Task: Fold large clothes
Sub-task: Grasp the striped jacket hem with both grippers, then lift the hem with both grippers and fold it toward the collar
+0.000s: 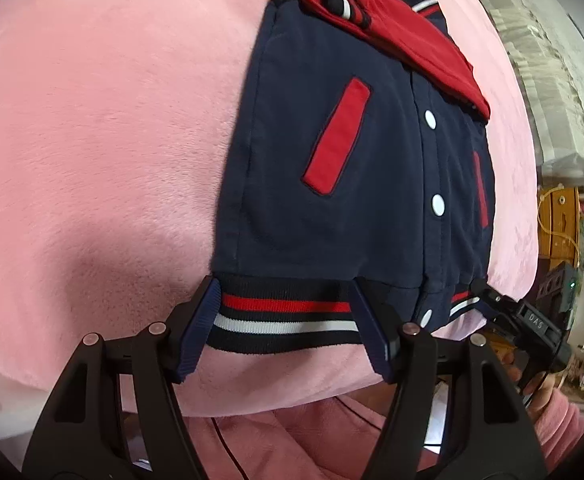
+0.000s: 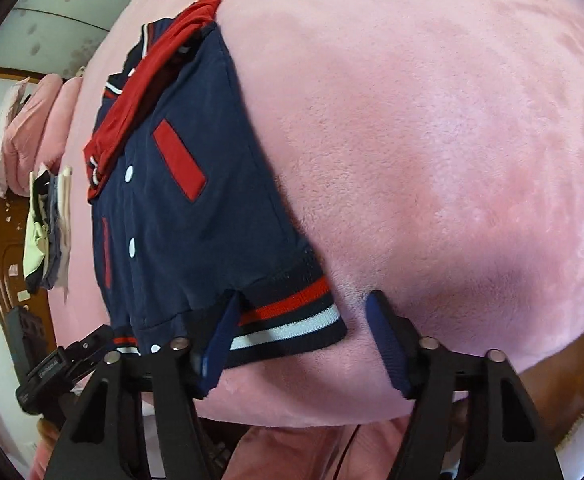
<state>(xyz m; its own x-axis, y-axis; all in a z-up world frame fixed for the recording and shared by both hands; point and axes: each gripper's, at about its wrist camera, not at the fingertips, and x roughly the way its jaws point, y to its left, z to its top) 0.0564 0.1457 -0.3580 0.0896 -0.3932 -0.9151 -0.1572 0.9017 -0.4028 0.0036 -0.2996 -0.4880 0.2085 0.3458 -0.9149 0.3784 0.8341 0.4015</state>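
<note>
A navy varsity jacket with red pocket trims, white snaps and a striped hem band lies flat on a pink plush blanket, its red sleeves folded across the top. My left gripper points down at the hem's left end. Its fingers stand apart with the band lying flat between them, unpinched. In the right wrist view the jacket shows its other hem corner. My right gripper is open over it, one finger on the band and the other on the blanket.
A stack of folded clothes sits at the blanket's left edge, near a wooden headboard. A person's hand and pink sleeve hold the right tool. Pink clothing fills the near edge below the blanket.
</note>
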